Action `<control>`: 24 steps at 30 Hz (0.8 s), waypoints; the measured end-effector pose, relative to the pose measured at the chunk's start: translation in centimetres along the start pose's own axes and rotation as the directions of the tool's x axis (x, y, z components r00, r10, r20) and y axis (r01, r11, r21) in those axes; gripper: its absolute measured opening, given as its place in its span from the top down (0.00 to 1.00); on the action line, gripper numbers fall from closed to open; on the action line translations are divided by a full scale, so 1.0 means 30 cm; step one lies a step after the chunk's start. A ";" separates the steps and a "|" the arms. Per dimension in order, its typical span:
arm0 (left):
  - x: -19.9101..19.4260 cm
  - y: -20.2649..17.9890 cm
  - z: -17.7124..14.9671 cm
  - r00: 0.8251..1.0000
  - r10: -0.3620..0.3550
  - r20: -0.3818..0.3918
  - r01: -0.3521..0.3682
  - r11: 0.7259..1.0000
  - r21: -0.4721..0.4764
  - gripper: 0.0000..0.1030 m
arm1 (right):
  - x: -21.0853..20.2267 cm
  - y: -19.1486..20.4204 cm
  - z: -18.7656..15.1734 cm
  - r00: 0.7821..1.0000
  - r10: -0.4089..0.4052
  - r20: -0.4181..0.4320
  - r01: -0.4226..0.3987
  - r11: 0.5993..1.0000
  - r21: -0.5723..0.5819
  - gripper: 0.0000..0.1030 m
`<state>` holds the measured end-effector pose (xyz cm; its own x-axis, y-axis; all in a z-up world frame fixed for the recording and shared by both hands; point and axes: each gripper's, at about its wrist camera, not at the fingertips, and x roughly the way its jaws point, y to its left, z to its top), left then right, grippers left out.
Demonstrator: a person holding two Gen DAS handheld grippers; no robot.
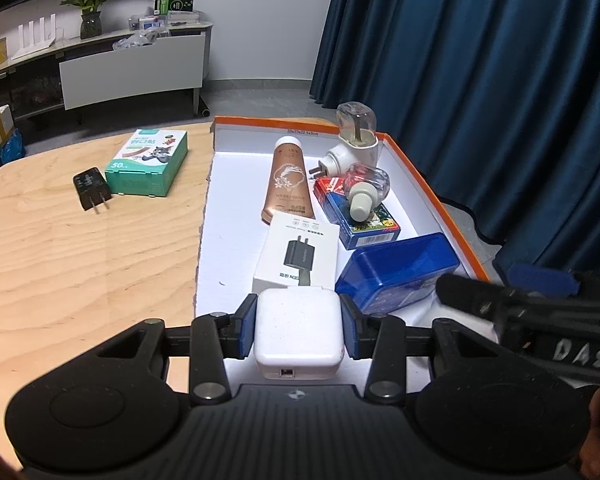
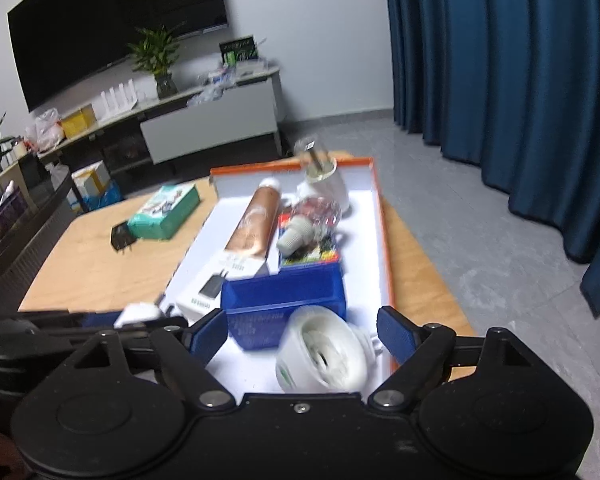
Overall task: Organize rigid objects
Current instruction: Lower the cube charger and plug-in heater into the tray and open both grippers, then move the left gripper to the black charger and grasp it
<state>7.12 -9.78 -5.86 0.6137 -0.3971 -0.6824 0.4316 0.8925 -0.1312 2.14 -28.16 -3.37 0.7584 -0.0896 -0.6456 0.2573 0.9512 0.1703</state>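
The left gripper [image 1: 299, 326] is clamped on a white charger cube [image 1: 299, 332], held over the near end of the orange-rimmed white tray [image 1: 432, 196]. The right gripper [image 2: 302, 338] stands wide, its blue pads clear of the white round plug-in unit [image 2: 324, 356] lying between them in the tray's near corner. Beyond lie a blue plastic box [image 2: 284, 300], a white adapter box [image 1: 300, 256], a copper tube [image 1: 286, 180] and a card pack [image 1: 364, 220]. On the counter [image 1: 80, 260], left of the tray, sit a black plug [image 1: 91, 188] and a green box [image 1: 148, 164].

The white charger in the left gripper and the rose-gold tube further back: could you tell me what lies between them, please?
In the left wrist view, a white adapter box lies between the white charger and the rose-gold tube.
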 end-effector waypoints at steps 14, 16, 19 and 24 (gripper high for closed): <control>-0.023 0.032 0.018 0.998 -0.046 0.039 0.046 0.999 -0.016 0.36 | -0.038 0.000 0.047 0.997 -0.020 0.080 0.017 0.999 0.036 0.06; -0.043 0.071 0.027 0.998 -0.021 0.056 0.023 0.999 -0.035 0.34 | -0.030 0.024 0.054 0.997 -0.007 0.076 0.006 1.000 0.020 0.06; -0.065 0.144 0.038 0.997 0.039 0.073 -0.034 0.996 -0.077 0.30 | -0.016 0.063 0.067 0.998 0.020 0.066 -0.020 1.000 -0.002 0.06; -0.078 0.313 0.061 0.983 0.161 0.083 -0.142 0.971 -0.194 0.27 | -0.004 0.117 0.086 0.996 0.051 0.068 -0.048 0.998 -0.039 0.06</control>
<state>10.94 -0.86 -4.18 0.7280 -0.2650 -0.6324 0.2032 0.9642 -0.1701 4.52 -25.56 -0.77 0.8093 -0.0606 -0.5843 0.1967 0.9652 0.1722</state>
